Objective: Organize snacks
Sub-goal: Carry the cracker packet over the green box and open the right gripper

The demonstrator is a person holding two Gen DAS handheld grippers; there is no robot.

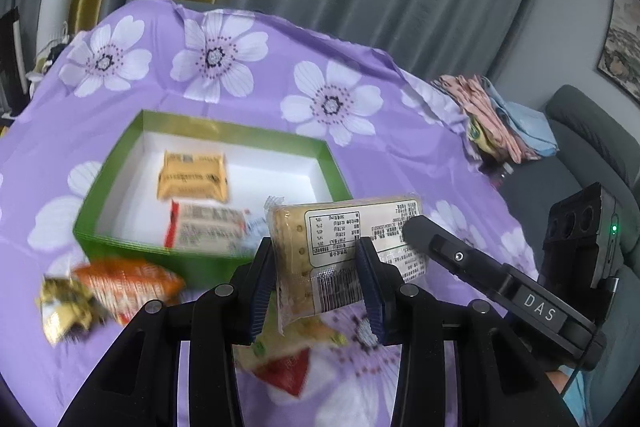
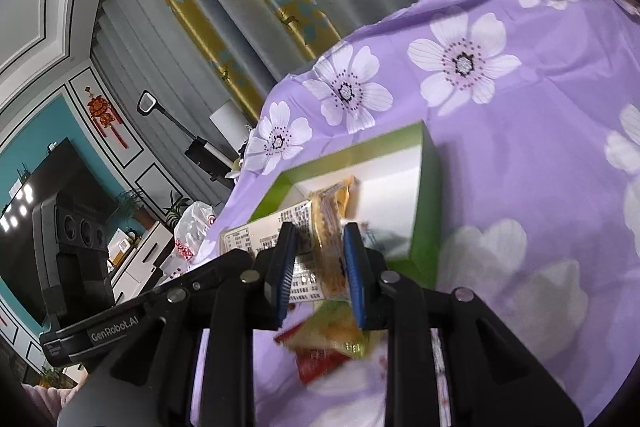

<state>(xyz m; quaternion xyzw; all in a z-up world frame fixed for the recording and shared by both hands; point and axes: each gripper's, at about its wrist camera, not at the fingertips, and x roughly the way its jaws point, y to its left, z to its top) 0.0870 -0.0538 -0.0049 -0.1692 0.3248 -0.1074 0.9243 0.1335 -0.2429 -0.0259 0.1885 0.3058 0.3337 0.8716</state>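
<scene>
Cracker pack [image 1: 344, 251], clear-wrapped with its white nutrition label facing up, is held in the air just in front of the near wall of the green box [image 1: 120, 163]. Both claws have it: the left gripper [image 1: 320, 279] is closed on one end, and the right gripper [image 2: 318, 271] is closed on the other, so the pack's long axis bridges from one claw to the other and lies roughly along the box's near wall. The box sits beyond and slightly left of the pack in the left wrist view, already holding a yellow snack packet [image 1: 192, 175] and a red-and-white packet [image 1: 208, 231]. More wrapped snacks lie on the purple floral cloth [image 1: 400, 155] beneath and to the left, among them an orange packet [image 1: 128, 283]. Judging from this, the pack needs carrying forward over the wall, then lowering into the open white floor on the box's right side.
</scene>
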